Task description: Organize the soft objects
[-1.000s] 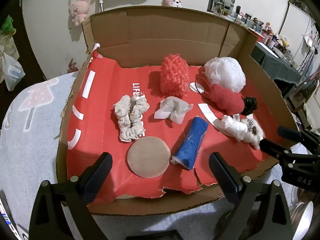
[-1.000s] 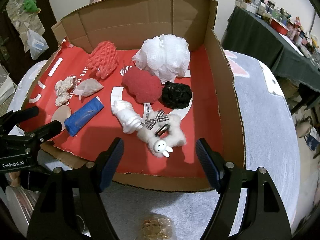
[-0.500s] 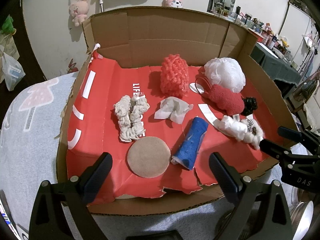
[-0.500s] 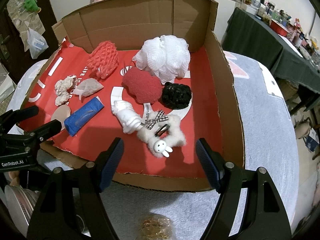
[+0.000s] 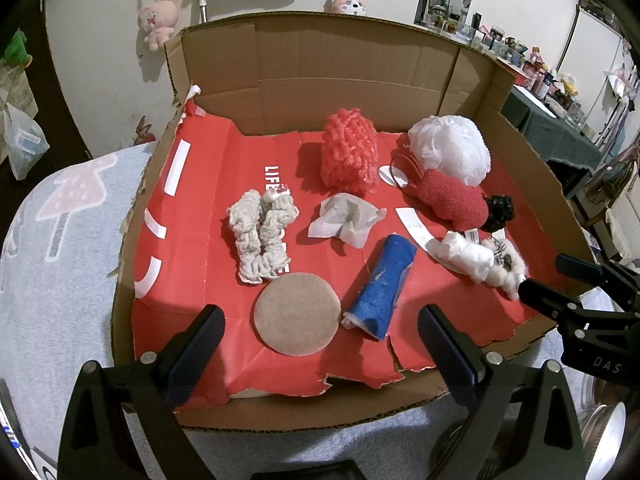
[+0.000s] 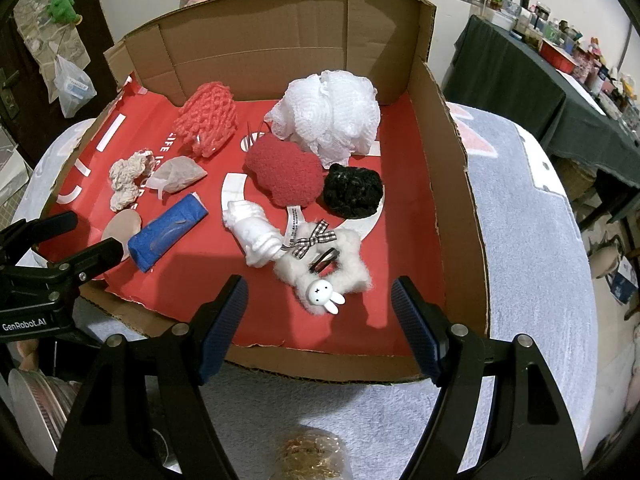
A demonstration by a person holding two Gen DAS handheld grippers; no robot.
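A cardboard box [image 5: 352, 64] with a red liner holds several soft things. In the left wrist view: a beige scrunchie [image 5: 262, 236], a round tan pad [image 5: 298, 320], a blue roll [image 5: 382, 284], a crumpled tissue [image 5: 348, 220], a coral knit puff [image 5: 350, 150], a white mesh puff [image 5: 450, 148], a red fuzzy pad [image 5: 452, 198]. In the right wrist view: a black puff [image 6: 352, 190], a white fluffy bunny clip [image 6: 324, 276]. My left gripper [image 5: 320, 344] is open and empty at the box's front edge. My right gripper [image 6: 318, 322] is open and empty before the bunny clip.
The box sits on a pale blue patterned cloth [image 6: 532, 248]. A dark green table [image 6: 520, 64] with clutter stands at the right. Plush toys [image 5: 158, 20] hang on the wall behind. A gold-lidded jar [image 6: 310, 456] lies below my right gripper.
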